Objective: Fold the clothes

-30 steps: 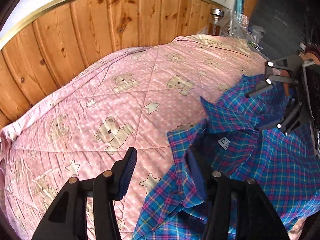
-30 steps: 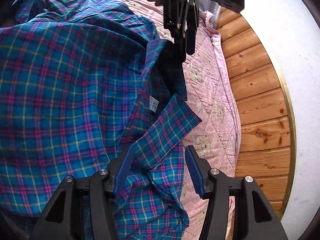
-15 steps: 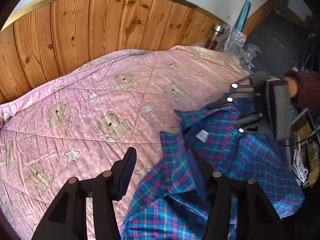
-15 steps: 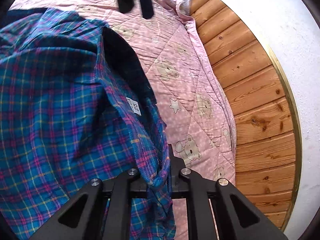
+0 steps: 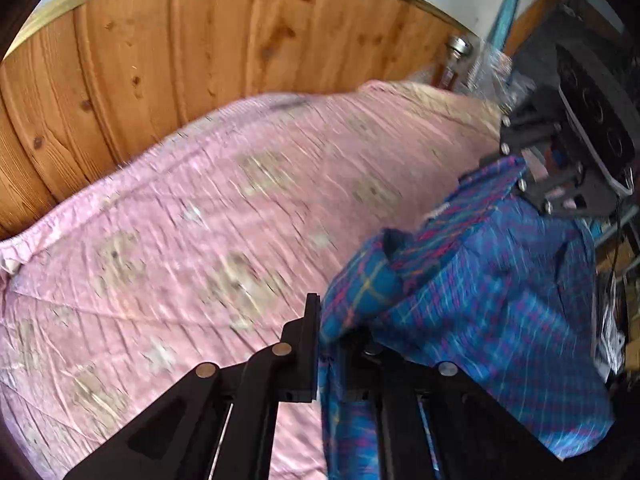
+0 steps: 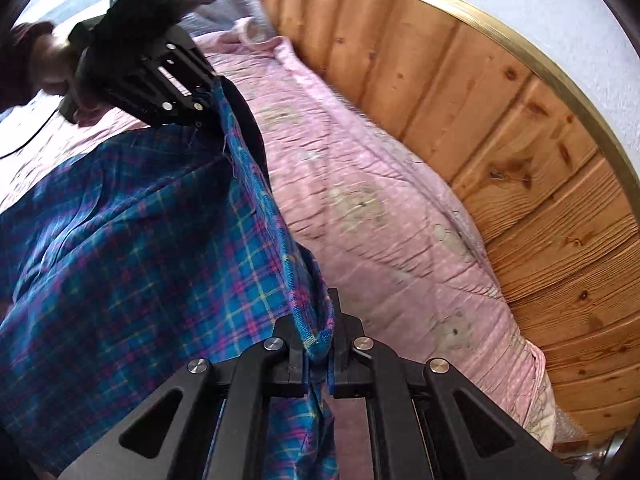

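A blue plaid shirt with pink and yellow lines hangs stretched between both grippers above a pink bear-print quilt. My left gripper is shut on one end of the shirt's top edge. My right gripper is shut on the other end of that edge, fabric bunched between its jaws. In the right wrist view the shirt drapes leftward, and the left gripper shows at its far end, held by a hand. The right gripper shows at the upper right of the left wrist view.
A wood-panelled wall with a brass trim runs along the far side of the bed; the same wall fills the right of the right wrist view. A glass bottle and clutter stand beyond the quilt's far corner.
My left gripper went from open to shut on the shirt's edge. Both grippers have lifted the shirt off the quilt, and the views are blurred by motion.
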Tool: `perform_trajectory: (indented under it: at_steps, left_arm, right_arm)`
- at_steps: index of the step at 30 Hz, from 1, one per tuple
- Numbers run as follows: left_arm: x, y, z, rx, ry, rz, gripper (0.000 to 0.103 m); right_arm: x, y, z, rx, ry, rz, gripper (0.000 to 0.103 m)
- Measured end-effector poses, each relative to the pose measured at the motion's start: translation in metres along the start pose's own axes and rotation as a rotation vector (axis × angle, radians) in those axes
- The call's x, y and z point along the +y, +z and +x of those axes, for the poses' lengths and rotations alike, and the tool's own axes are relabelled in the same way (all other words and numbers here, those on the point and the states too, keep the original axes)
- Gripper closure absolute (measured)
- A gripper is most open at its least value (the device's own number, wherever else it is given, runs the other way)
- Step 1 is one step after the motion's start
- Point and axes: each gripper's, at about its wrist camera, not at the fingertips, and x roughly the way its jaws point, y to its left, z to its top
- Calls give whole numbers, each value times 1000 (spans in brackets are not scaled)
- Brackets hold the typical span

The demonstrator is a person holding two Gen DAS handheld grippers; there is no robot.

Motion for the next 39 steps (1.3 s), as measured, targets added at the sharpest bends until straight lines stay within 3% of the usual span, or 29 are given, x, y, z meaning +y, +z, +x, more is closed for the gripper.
perform_trajectory:
  at_steps: [3, 6, 9, 11, 14, 16, 18, 22, 24, 27, 28, 29, 30, 33, 36, 38, 39]
  left_arm:
    - [33, 50, 20, 2, 88, -90, 94]
    - [55, 61, 54, 119, 122, -186, 86]
    - [63, 40, 54, 165, 131, -240, 71]
    - [63, 19, 29, 117, 107, -272, 62]
    - [58, -26, -17, 61, 59, -337, 55]
    - [47, -64, -42, 54, 14, -386, 51]
    - [28, -103, -57, 92, -20, -406, 46]
    - [-7, -186, -67, 196, 4, -499, 46]
    - [-18, -218, -73, 207, 49, -570, 46]
    - [-26, -248, -79, 182, 24, -666, 46]
    - [-26, -254, -80, 166, 8, -685, 46]
    - [-26, -259, -82, 150, -8, -704, 63]
    - [-23, -262, -83, 157, -8, -717, 101]
    - [10, -253, -113, 125, 79, -701, 103]
    - [79, -230, -165, 58, 266, -701, 103]
    - [126, -216, -196, 45, 411, -705, 103]
    - [146, -215, -203, 66, 444, -719, 103]
  right_arm:
    - [-56, 20, 49, 62, -24, 179, 98]
    - [-93, 11, 88, 170, -50, 356, 71]
    - [-100, -26, 54, 118, -93, 456, 60]
    - [-105, -50, 30, 82, -121, 522, 59]
    - [-85, -104, -12, 80, -72, 550, 54]
    - [-67, -147, -31, 130, -71, 558, 51]
    - [-54, -185, -43, 199, -80, 578, 50]
    - [-27, -252, -59, 276, -39, 704, 50]
    - [-12, -275, -61, 310, -17, 746, 50]
    - [5, -296, -61, 319, -13, 823, 51]
    - [9, -299, -62, 310, -4, 845, 70]
    - [14, -302, -62, 301, 4, 867, 89]
    - [11, -297, -67, 292, -29, 855, 99]
    - [-8, -281, -86, 263, -172, 807, 102]
    - [-62, -264, -98, 269, -362, 742, 102]
    - [-86, -260, -89, 339, -495, 664, 100]
    - [-96, -260, -82, 389, -565, 618, 94]
